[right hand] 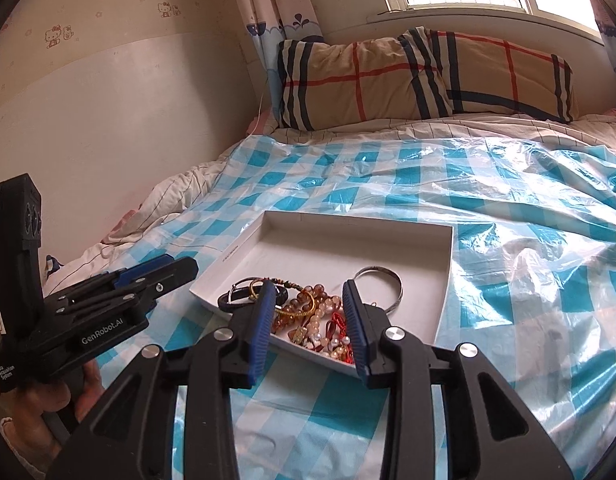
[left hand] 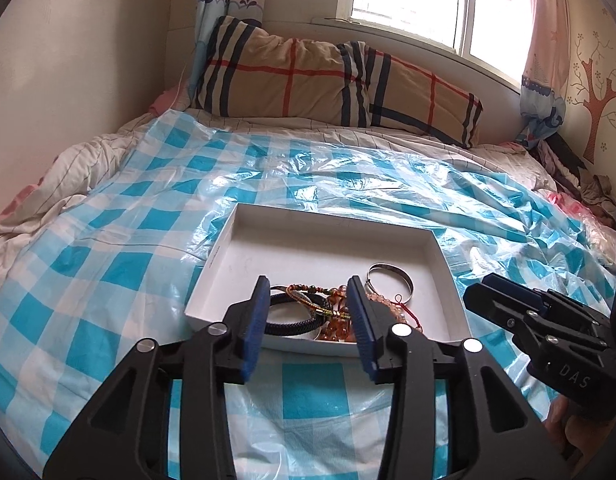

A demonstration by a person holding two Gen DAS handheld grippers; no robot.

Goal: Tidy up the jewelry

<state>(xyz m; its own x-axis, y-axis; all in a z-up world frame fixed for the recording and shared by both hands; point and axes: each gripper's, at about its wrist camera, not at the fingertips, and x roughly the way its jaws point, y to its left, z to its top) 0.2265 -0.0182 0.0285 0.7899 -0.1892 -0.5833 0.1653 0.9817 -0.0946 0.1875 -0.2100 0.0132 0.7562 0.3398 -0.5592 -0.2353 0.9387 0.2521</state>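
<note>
Tangled bead bracelets [right hand: 315, 316] and a silver bangle [right hand: 381, 286] (white tray [right hand: 443, 280]); both tongs parted, empty.

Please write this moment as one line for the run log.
left gripper: open, holds nothing | right gripper: open, holds nothing | jewelry: piled in white tray near corner | tray: on checked plastic sheet

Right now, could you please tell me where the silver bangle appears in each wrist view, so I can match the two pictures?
Left wrist view: silver bangle lies in the white tray, lower centre, just right of the left tool's right finger.
Right wrist view: the bangle lies in the tray's middle, just above the right tool's right finger.
Shared landmark: the plaid pillow under the window.
</note>
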